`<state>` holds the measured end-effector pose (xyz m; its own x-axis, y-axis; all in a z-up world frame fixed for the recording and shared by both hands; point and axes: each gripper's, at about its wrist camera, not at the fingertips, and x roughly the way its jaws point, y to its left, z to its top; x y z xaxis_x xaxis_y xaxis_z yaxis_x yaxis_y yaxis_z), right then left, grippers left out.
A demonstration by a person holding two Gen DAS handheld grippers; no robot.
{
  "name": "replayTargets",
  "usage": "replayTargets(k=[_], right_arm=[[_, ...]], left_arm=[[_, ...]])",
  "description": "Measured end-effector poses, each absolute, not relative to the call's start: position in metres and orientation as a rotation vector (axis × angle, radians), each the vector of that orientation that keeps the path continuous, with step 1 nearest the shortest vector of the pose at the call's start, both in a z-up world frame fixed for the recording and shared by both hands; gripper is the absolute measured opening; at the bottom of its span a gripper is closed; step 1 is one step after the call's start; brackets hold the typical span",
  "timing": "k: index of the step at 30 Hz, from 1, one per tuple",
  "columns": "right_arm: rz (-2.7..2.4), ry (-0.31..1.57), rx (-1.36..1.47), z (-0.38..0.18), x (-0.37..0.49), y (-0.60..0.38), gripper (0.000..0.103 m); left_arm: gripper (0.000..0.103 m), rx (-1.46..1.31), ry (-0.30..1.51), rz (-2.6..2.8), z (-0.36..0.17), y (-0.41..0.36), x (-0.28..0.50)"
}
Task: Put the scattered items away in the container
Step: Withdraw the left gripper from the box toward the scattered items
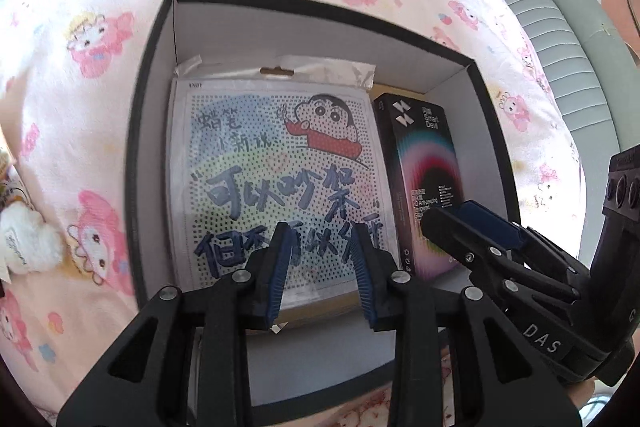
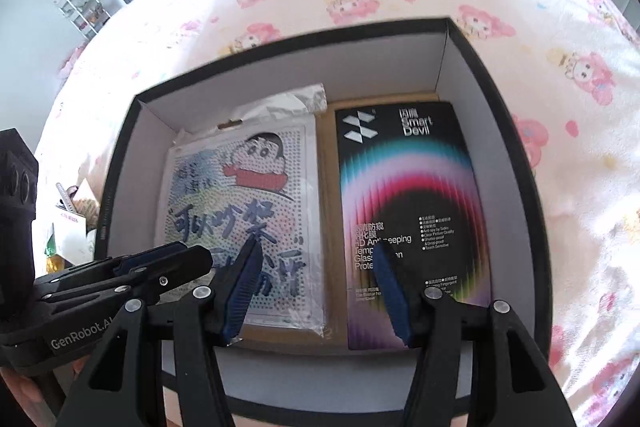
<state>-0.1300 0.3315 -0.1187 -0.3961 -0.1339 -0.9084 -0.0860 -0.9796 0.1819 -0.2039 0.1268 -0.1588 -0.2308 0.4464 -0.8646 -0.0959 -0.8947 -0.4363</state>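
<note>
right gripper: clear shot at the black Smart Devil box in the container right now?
Probably yes. The right gripper hangs open and empty right above the black box, which lies flat on top in the container. The left gripper sits off to the side, over the cartoon pack.

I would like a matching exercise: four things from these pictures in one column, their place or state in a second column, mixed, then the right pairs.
1. cartoon pack
2. black pack
3. box
4. plush toy

A. on the bedsheet, holds both packs
B. outside the box, near the left edge of the left view
C. in the box, left part
D. in the box, right part

Pairs: 1-C, 2-D, 3-A, 4-B
</note>
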Motion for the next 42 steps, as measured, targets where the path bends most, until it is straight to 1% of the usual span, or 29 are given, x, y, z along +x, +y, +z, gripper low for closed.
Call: replayTargets(k=[5,9,12,15,24,29,35,42], right_arm=[[-2.632,-0.219,1.577,-0.082,-0.103,0.303,0.054],[-2.674,-0.167,1.497,-0.063,-0.088,0.284,0.054],[-2.669,-0.186,1.467,-0.065,-0.094,0.253,0.054],[-2.664,-0.198,1.438,-0.059,-0.086,0.242,0.054],[-2.676,-0.125,1.343,-0.045,-0.066,0.206,0.054],[-2.669,-0.143,1.315,-0.044,-0.065,0.187,0.054],[-2.606,-0.107,1.298,-0.045,-0.069,0.148,0.054],[-2.498,-0.072,1.323,-0.063,-0.083,0.090,0.054]], left_arm=[[0.030,-1.536,-0.316,2.279,-0.113,0.107,-0.178],[0.030,-1.472,-0.228,2.352,-0.087,0.091,-0.161],[0.030,-1.445,-0.231,2.376,-0.076,0.079,-0.149],[0.030,-1.418,-0.240,2.394,-0.069,0.070,-0.139],[0.030,-1.332,-0.178,2.494,-0.045,0.048,-0.103],[0.031,-1.314,-0.202,2.543,-0.041,0.027,-0.091],[0.031,-1.342,-0.286,2.596,-0.048,-0.015,-0.078],[0.031,-1.462,-0.464,2.651,-0.074,-0.076,-0.067]])
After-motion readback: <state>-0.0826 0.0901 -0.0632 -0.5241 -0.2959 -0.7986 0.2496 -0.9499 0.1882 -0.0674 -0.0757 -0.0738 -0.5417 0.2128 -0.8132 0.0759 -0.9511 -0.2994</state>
